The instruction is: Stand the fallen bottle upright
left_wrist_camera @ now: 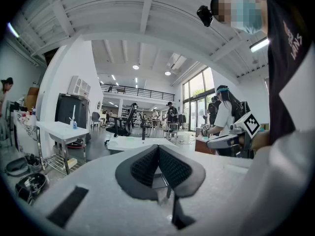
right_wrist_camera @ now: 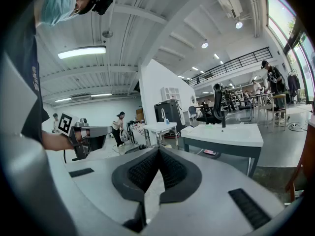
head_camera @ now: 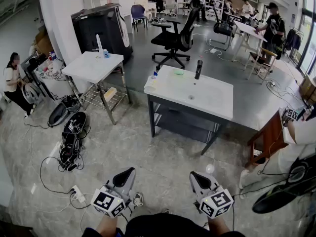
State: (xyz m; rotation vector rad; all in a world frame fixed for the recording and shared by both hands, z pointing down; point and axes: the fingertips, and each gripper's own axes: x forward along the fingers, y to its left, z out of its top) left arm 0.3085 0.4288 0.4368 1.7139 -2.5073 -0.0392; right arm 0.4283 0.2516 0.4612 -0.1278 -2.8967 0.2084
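Currently the person is standing well back from the white-topped table with a dark frame [head_camera: 212, 100], holding both tools low and close to the body. The left gripper [head_camera: 127, 173] is pointing roughly level, and its ribbed black pads [left_wrist_camera: 142, 167] are pressing together with nothing between them. The right gripper [head_camera: 196, 176] is tipping slightly downward, its jaws likewise sitting closed on nothing. The slim dark bottle [head_camera: 198, 69] is sitting near the table's far edge, well apart from both grippers. From this far off it is looking upright rather than fallen, though it is too small to be sure. A small flat green object [head_camera: 178, 72] is lying near it on the tabletop.

Judging from this, the task is either not yet under way or already finished, so the first danger is acting on the wrong reading and disturbing a bottle that is standing fine. If a grasp is coming, the jaws are going to need spreading first. Arriving closed would mean shoving the bottle, and that close to the far edge it could be toppling or rolling off onto the floor. Pinching such a narrow body too high or off-centre could be letting it swing in the pads.

Walking in is carrying its own hazard: loose black cables [head_camera: 49, 179] and a white power strip [head_camera: 78, 194] are trailing across the floor on the left, ready to be catching a foot.
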